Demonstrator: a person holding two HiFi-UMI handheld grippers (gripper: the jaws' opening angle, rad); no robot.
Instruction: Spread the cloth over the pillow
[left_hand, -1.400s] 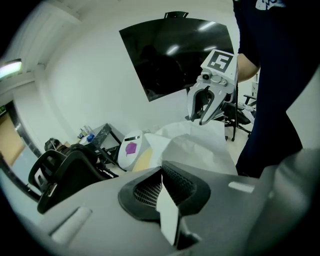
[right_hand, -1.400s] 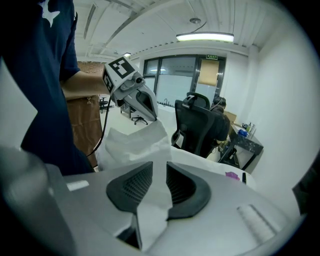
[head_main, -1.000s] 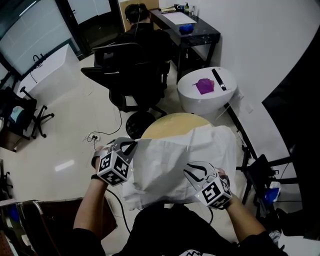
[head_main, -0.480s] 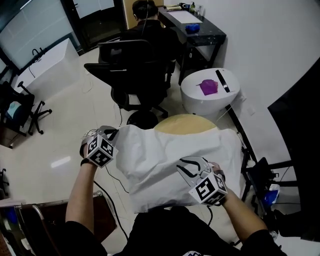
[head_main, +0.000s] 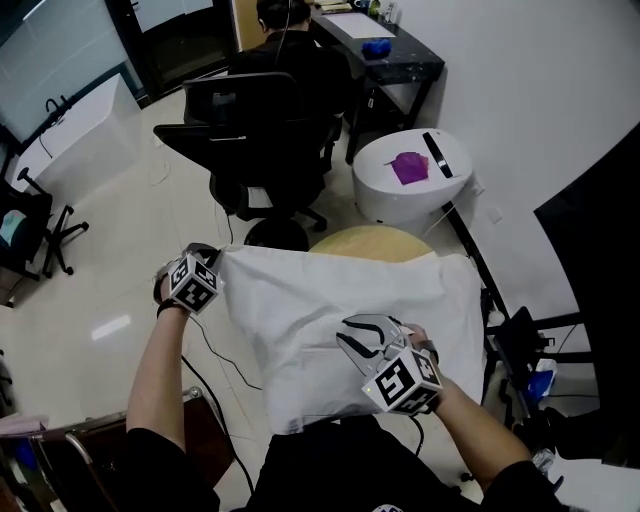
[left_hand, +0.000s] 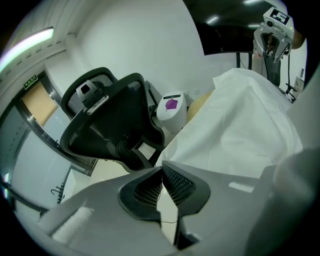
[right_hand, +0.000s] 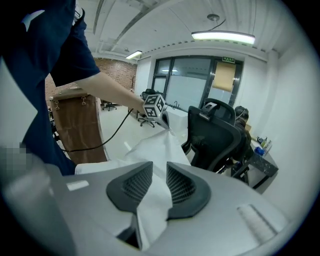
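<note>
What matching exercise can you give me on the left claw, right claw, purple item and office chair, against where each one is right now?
1 left claw
2 right claw
3 purple item
4 office chair

A on the white round stand
B black, on the floor beyond the table
C shut on the cloth at its far left corner
D shut on a fold of cloth on the near right

Pairs: 1-C, 2-D, 3-A, 4-B

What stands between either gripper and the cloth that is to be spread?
Nothing visible does. The left gripper is shut on a corner of the cloth, and the right gripper pinches a fold of it nearer the person.
</note>
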